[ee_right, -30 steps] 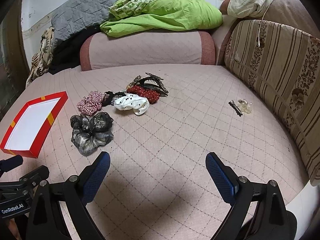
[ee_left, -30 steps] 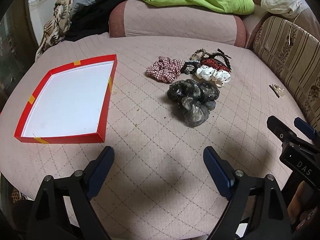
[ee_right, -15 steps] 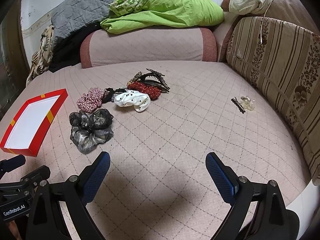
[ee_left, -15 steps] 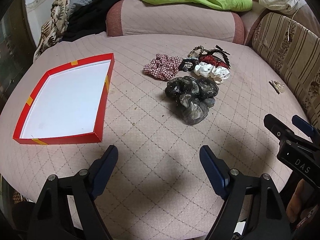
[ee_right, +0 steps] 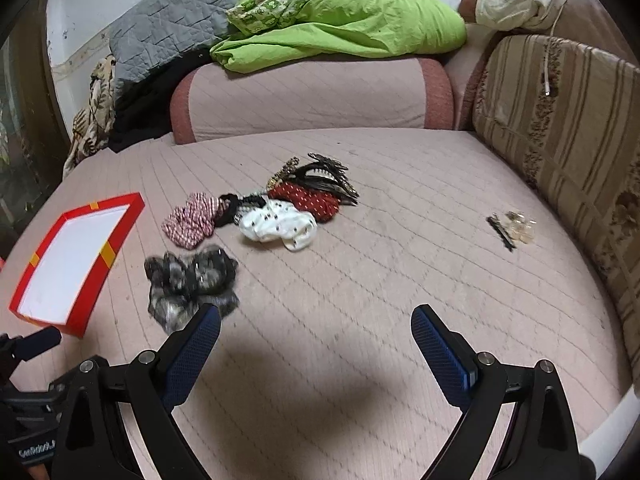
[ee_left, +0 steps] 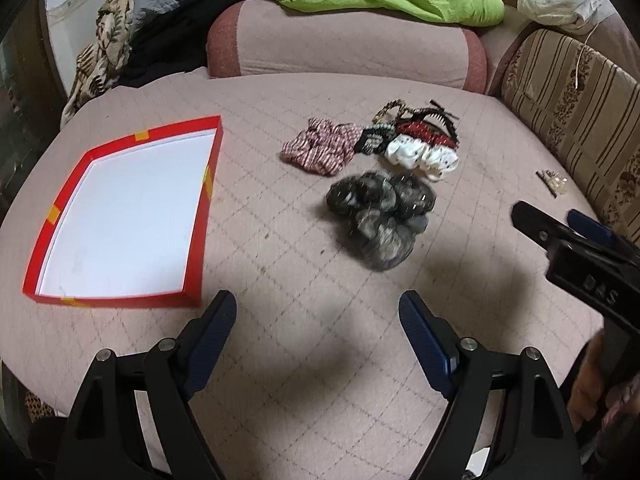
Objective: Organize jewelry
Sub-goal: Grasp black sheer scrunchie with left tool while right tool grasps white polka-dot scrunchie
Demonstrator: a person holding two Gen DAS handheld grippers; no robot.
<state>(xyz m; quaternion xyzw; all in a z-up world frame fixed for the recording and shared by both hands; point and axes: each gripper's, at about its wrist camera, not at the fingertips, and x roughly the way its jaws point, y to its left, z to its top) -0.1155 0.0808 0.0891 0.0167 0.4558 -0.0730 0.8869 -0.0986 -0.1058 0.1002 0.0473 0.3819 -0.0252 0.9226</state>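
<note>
— Scrunchies first: where do they lie?
— On the pink quilted cushion [ee_left: 304, 240]. A grey-black scrunchie [ee_left: 380, 216] sits nearest; behind it a red-and-white checked scrunchie [ee_left: 320, 148], a white dotted scrunchie [ee_left: 422, 156], a red dotted scrunchie [ee_right: 306, 200] and a dark claw clip [ee_right: 328, 168], bunched together and touching.
— And the box?
— A red tray [ee_left: 202, 216] with a white floor lies well to their left.
— The grippers?
— The left gripper [ee_left: 316, 316] is spread wide, nothing between its blue pads. The right gripper [ee_right: 316, 324] likewise gapes, holding nothing.
— Any writing?
— "DAS" shows on the right gripper's body in the left view; the lettering on the left gripper's body in the right view is too blurred to read fully.
— Anything else?
— A small hairpin [ee_right: 500, 232] by a clear clip [ee_right: 520, 226] near the striped backrest [ee_right: 560, 128].
</note>
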